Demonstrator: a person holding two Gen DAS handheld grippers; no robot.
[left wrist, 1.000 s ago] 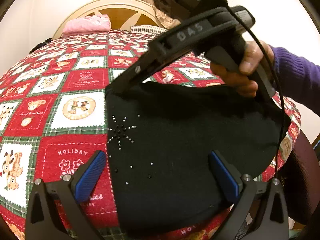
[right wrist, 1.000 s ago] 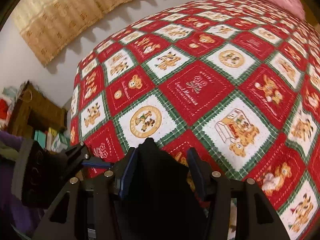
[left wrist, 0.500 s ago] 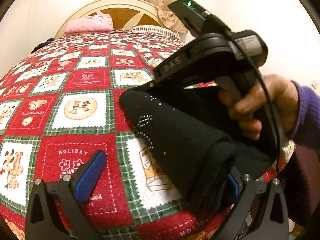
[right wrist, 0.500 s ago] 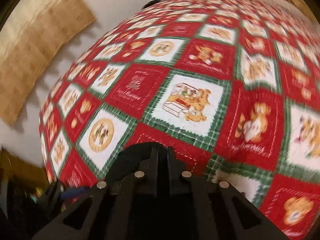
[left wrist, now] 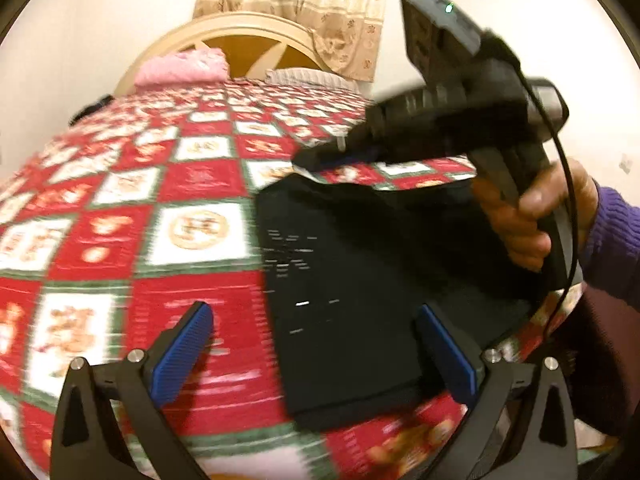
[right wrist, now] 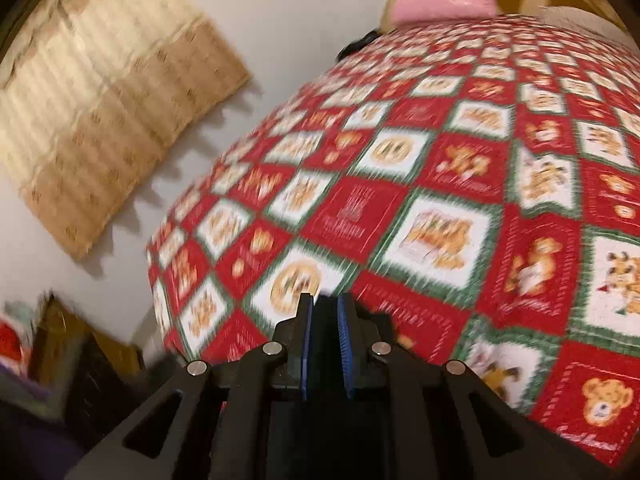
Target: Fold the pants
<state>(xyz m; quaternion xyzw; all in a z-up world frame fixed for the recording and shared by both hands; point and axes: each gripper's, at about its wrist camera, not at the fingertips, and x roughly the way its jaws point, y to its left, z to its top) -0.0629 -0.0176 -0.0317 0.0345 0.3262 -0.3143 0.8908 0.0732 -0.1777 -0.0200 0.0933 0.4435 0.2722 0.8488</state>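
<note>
two grippers are being watched: the left gripper (left wrist: 316,356) is being held wide open over the folded black pants (left wrist: 360,292) on the bed (left wrist: 200,184), long axis running away; the right gripper (right wrist: 323,344), nearly closed, is being held at their far edge.

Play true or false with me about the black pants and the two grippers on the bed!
1. The black pants lie folded on the red and green quilt. True.
2. The left gripper is squeezing the pants. False: its blue fingers are spread wide, one on each side of the pants.
3. The right gripper has its fingers nearly closed. True, only a thin gap shows, with nothing seen in it.
4. A blue pillow sits by the headboard. False: the pillow there is pink.
5. The pants have small shiny studs. True, though blurred.
</note>
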